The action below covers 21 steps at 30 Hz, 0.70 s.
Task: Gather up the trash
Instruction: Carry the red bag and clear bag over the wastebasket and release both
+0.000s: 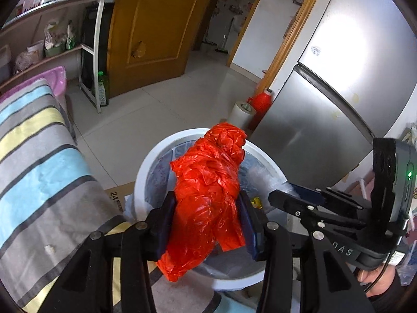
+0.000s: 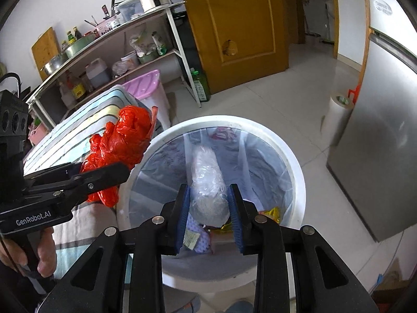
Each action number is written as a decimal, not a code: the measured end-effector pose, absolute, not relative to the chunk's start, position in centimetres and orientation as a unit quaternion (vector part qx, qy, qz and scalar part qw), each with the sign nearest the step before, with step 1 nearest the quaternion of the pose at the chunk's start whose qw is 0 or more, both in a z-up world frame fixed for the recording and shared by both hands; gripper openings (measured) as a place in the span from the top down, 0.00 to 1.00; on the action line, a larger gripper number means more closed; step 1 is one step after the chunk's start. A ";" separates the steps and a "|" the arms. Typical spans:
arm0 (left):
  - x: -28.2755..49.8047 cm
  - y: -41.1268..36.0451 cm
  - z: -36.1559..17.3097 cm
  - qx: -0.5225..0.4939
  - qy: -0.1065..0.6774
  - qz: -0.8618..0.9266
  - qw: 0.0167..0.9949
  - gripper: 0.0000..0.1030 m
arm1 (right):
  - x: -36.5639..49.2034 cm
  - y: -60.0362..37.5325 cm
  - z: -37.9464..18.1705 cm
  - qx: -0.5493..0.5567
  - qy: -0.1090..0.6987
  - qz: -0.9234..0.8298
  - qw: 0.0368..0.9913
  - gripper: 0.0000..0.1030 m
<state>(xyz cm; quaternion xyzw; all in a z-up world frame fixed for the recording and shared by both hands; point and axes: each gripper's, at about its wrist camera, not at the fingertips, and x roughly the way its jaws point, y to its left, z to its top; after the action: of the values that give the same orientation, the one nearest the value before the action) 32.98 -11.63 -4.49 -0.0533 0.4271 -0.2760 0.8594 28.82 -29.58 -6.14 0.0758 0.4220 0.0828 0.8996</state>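
My left gripper (image 1: 207, 211) is shut on a crumpled red plastic bag (image 1: 208, 182) and holds it over the left rim of a white trash bin (image 1: 142, 172). The red bag (image 2: 122, 140) and the left gripper (image 2: 104, 174) also show at the left of the right wrist view. My right gripper (image 2: 208, 203) is shut on a clear plastic bag wad (image 2: 207, 180) and holds it above the open bin (image 2: 297, 172), which is lined with a clear bag and has wrappers (image 2: 271, 214) at the bottom. The right gripper (image 1: 292, 195) appears at the right of the left wrist view.
A striped cloth-covered surface (image 1: 39, 161) lies left of the bin. A silver fridge (image 1: 338, 91) stands on the right, with a white roll (image 1: 241, 114) and a red bottle (image 1: 262, 101) beside it. A kitchen shelf (image 2: 104, 52), a pink bin (image 2: 148, 91) and a wooden door (image 2: 234, 26) are behind.
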 end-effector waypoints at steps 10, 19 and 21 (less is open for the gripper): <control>32.6 -11.1 -3.9 -0.077 0.417 -0.275 0.863 0.37 | 27.9 -29.5 -5.8 0.076 0.414 0.080 0.904 0.60; 28.7 -8.8 -1.0 -0.069 0.375 -0.246 0.891 0.37 | 24.6 -28.0 -2.4 0.059 0.381 0.089 0.918 0.60; 27.4 -8.0 -0.3 -0.070 0.366 -0.239 0.897 0.37 | 23.7 -27.4 -1.6 0.053 0.372 0.093 0.922 0.60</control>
<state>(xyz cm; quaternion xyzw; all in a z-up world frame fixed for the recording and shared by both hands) 27.43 -8.02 -0.26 -0.0705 0.3655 -0.2395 0.8967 23.69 -27.42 -1.62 0.0529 0.3719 0.0926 0.9221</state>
